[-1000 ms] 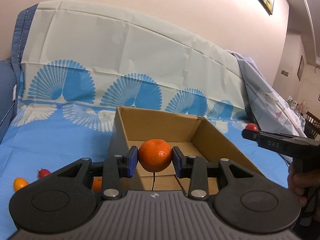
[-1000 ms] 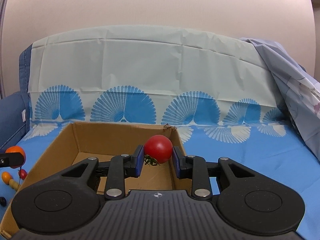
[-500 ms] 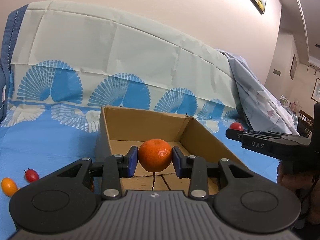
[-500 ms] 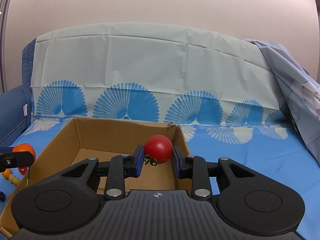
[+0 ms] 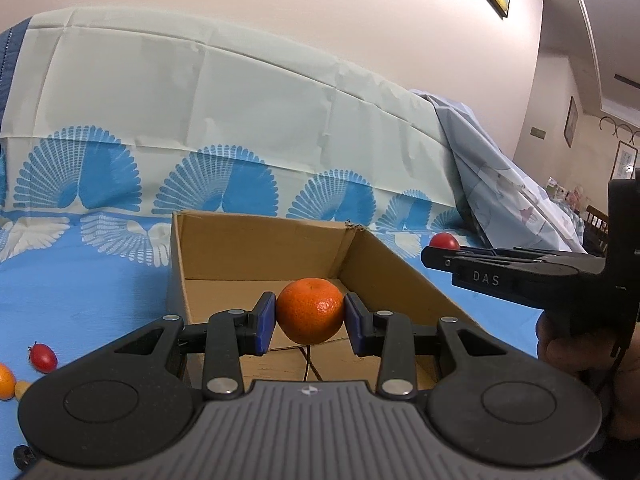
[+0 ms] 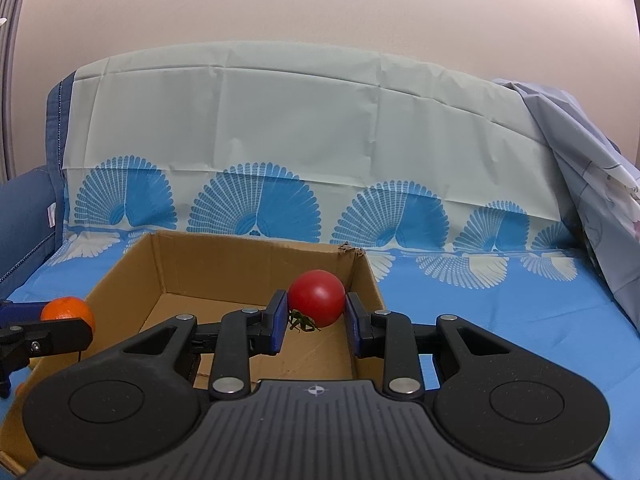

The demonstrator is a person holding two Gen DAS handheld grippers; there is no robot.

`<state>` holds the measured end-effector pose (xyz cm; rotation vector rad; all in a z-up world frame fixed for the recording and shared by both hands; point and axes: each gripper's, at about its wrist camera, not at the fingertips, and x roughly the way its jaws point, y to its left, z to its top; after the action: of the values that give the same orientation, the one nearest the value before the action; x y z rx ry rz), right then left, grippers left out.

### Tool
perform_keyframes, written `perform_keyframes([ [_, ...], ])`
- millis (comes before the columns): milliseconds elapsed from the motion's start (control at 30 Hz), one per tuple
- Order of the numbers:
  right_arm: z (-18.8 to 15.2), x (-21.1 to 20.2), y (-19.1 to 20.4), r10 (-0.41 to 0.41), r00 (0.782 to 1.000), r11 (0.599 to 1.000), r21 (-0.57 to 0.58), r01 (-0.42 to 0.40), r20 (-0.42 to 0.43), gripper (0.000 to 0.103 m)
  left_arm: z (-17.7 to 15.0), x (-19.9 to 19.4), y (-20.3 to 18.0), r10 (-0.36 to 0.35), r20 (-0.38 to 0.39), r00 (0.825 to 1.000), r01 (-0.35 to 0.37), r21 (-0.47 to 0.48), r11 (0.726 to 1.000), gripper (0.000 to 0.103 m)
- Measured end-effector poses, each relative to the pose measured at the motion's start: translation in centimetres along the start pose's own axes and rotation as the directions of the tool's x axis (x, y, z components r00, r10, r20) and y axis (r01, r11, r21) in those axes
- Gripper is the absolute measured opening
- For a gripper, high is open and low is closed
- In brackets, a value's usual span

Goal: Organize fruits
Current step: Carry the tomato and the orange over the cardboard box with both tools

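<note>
My left gripper [image 5: 311, 323] is shut on an orange mandarin [image 5: 311, 310], held just above the near end of an open cardboard box [image 5: 256, 252]. My right gripper [image 6: 316, 317] is shut on a red tomato [image 6: 317, 298] with a green stem, held over the box [image 6: 224, 264] near its far right corner. In the left wrist view the right gripper [image 5: 434, 254] comes in from the right with the tomato [image 5: 444, 241] at its tip. From the right wrist view the mandarin [image 6: 67, 310] shows at the left edge, in the left gripper's fingers [image 6: 44, 336].
The box sits on a blue patterned sheet [image 5: 80, 288] over a sofa, with the backrest behind it. Left of the box lie a small red tomato [image 5: 43, 356], small orange fruits [image 5: 6, 380] and a dark berry [image 5: 24, 456]. A hand [image 5: 576, 364] holds the right gripper.
In the left wrist view the box has shifted right and closer, so the left gripper with the mandarin has moved toward the box. The right gripper has kept still with the tomato.
</note>
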<state>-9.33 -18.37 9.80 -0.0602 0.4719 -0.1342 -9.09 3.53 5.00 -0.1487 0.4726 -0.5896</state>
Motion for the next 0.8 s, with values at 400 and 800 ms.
perform_keyframes([
  [400, 0.0, 0.2, 0.2, 0.002, 1.000, 1.000, -0.008, -0.002, -0.004, 0.031, -0.3, 0.5, -0.7, -0.010, -0.010, 1.000, 0.011, 0.035, 0.999, 0.041],
  [800, 0.0, 0.2, 0.1, -0.002, 1.000, 1.000, -0.009, 0.001, -0.010, 0.031, -0.7, 0.9, -1.2, -0.022, -0.025, 0.999, 0.023, 0.062, 0.998, 0.041],
])
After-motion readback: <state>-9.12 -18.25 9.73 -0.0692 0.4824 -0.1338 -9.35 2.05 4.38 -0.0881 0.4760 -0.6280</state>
